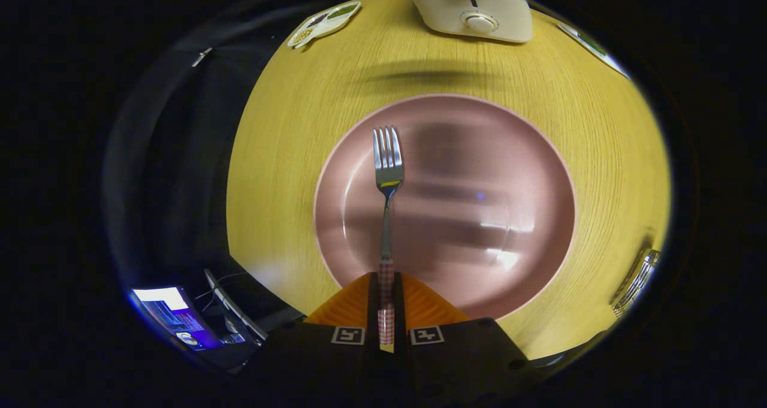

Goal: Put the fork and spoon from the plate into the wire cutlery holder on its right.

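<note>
Presently the fork (386, 216) is clamped by its checked handle between the jaws, tines pointing straight ahead over the pink plate (539, 156), wire cutlery holder (636, 283) lying off right.

1. The fork (387, 174) handle's lower end is hidden between the closed fingers of the gripper (386, 300).
2. The wire cutlery holder (636, 282), right of the plate (539, 156), is cut off.
3. The white appliance (473, 9) beyond the plate is cut off.

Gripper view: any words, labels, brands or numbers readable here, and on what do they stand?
None can be read.
Square coded markers on the tongs, shut on the fork: patterns, no letters.
White appliance dial: no legible marking.
Card at the table's far edge: too small.
</note>
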`<state>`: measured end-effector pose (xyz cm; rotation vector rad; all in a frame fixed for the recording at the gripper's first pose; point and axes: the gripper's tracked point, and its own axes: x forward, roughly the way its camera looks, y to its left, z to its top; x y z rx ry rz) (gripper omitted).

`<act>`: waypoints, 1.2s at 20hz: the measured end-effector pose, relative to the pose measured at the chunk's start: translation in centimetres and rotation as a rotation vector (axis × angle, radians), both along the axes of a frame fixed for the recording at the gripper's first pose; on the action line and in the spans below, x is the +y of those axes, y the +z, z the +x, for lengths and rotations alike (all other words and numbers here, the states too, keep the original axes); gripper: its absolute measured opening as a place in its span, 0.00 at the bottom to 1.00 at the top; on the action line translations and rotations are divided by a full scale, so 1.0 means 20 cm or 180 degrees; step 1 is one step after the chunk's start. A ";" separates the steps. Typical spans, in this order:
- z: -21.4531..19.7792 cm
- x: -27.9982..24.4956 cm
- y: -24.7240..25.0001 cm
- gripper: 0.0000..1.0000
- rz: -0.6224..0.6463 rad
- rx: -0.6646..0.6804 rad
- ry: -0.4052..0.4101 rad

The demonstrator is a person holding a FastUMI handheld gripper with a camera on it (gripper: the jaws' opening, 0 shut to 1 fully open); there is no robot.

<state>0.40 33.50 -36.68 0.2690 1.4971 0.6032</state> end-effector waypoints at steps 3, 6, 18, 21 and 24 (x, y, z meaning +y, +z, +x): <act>0.00 -0.07 0.18 0.13 0.0248 -0.0017 -0.0011; -0.02 -0.21 0.38 0.12 0.0459 -0.0107 0.0026; -0.25 -1.23 0.77 0.12 0.0084 -0.0173 0.0580; -0.21 -1.51 0.74 0.13 -0.0188 -0.0110 0.0455; -0.26 -1.75 0.70 0.12 -0.0467 0.0199 0.0535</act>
